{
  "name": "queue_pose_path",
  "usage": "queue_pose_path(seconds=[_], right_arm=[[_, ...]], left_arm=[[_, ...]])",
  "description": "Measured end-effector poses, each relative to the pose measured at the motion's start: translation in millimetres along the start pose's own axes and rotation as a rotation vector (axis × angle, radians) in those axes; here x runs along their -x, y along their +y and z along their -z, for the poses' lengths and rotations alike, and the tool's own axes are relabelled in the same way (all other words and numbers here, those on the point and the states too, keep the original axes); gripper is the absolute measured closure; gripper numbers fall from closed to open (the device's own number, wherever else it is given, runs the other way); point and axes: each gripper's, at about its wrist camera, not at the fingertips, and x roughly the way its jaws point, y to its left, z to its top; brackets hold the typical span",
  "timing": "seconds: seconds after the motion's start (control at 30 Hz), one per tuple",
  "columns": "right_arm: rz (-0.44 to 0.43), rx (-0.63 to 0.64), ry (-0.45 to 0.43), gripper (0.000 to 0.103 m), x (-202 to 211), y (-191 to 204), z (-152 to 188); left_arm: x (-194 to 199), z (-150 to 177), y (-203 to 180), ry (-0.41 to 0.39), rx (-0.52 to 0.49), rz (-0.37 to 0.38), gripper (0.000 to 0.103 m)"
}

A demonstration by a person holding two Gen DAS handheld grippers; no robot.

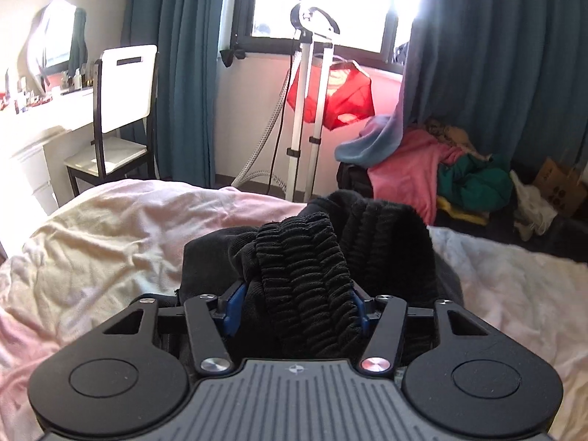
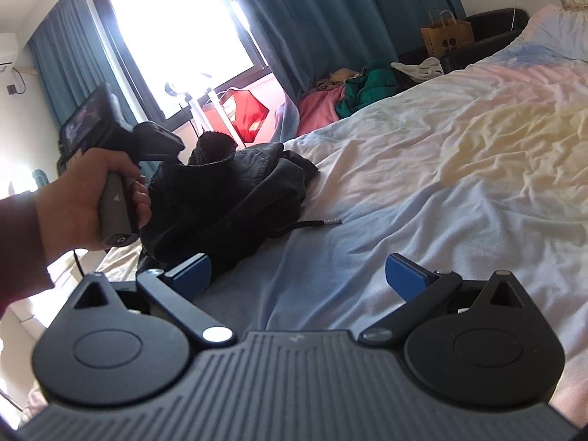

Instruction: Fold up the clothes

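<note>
A black garment with a ribbed elastic waistband lies bunched on the pastel bed sheet. My left gripper is shut on the waistband, which fills the gap between the blue pads. In the right wrist view the same garment is a heap at the left, with its drawstring trailing onto the sheet, and the left gripper is held by a hand. My right gripper is open and empty above the sheet, just right of the heap.
A pile of pink, green and blue clothes lies beyond the bed's far edge. A steamer stand with a red garment stands by the window. A white chair and dresser are at left. A paper bag sits far right.
</note>
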Motion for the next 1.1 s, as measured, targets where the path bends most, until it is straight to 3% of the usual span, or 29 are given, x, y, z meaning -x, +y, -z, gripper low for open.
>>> queue_pose_path(seconds=[0.07, 0.17, 0.2, 0.43, 0.67, 0.8, 0.87, 1.0, 1.1], right_arm=[[-0.001, 0.022, -0.014, 0.0, 2, 6, 0], [0.008, 0.082, -0.036, 0.0, 7, 19, 2], [0.006, 0.099, -0.042, 0.0, 10, 23, 2], [-0.016, 0.207, -0.122, 0.0, 40, 52, 2], [-0.076, 0.295, -0.175, 0.0, 59, 81, 7], [-0.147, 0.303, -0.165, 0.0, 63, 95, 16], [-0.186, 0.294, -0.122, 0.0, 59, 100, 20], [-0.255, 0.284, -0.018, 0.0, 47, 113, 32], [-0.263, 0.322, 0.039, 0.005, 40, 129, 42]], left_arm=[[23, 0, 16, -0.038, 0.025, 0.046, 0.061], [59, -2, 43, -0.081, 0.057, 0.085, 0.092], [71, -1, 53, -0.095, 0.064, 0.094, 0.094], [149, 22, 138, -0.114, 0.075, 0.184, 0.095], [216, 80, 225, -0.001, 0.07, 0.265, 0.095], [214, 126, 273, 0.15, 0.129, 0.228, 0.096], [213, 142, 293, 0.141, 0.17, 0.175, 0.101], [223, 152, 291, 0.047, 0.111, 0.071, 0.1], [231, 146, 294, 0.055, 0.129, 0.102, 0.096]])
